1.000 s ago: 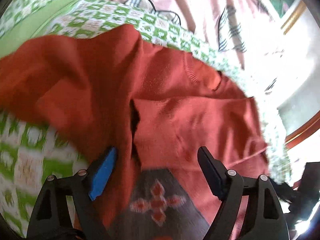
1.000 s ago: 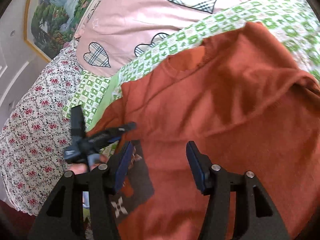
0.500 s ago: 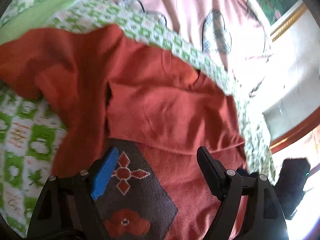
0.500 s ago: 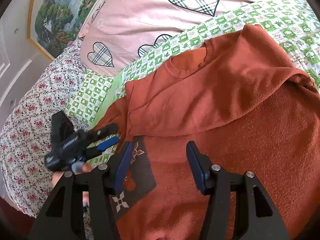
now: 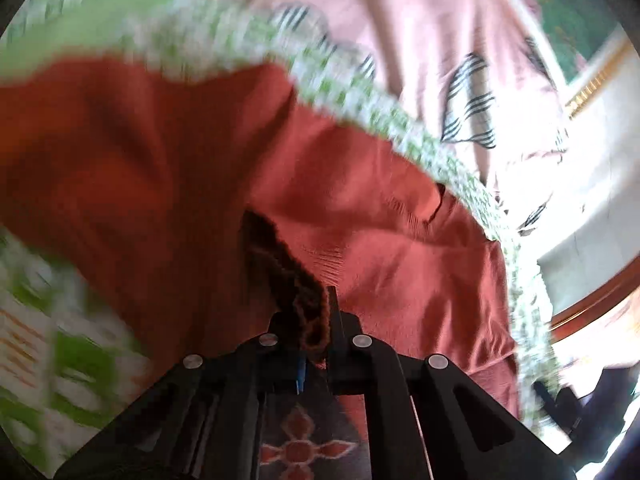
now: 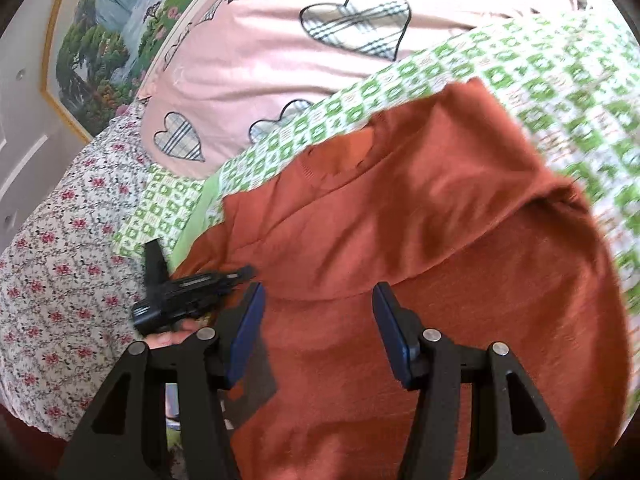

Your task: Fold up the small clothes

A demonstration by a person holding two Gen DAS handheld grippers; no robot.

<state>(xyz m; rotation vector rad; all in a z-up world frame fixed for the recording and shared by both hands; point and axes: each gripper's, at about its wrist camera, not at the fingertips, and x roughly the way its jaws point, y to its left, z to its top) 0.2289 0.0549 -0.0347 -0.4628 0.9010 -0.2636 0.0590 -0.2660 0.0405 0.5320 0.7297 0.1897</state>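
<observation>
Sweater (image 5: 168,168) fabric was pinched in the closed left tongs (image 5: 316,332) while the right tongs (image 6: 318,332) were held open above it, so only one layer might be lifted, skewing the fold.

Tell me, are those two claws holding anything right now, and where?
The left claw is pinching a bunched edge of the rust-orange knitted sweater. The right claw is open above the sweater, holding nothing.

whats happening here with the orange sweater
A person is folding an orange sweater laid on a green checked bedspread. The left claw is shut on a bunched edge of the sweater. The right claw is open above the sweater's body, gripping nothing. A pink pillow with hearts lies behind.
</observation>
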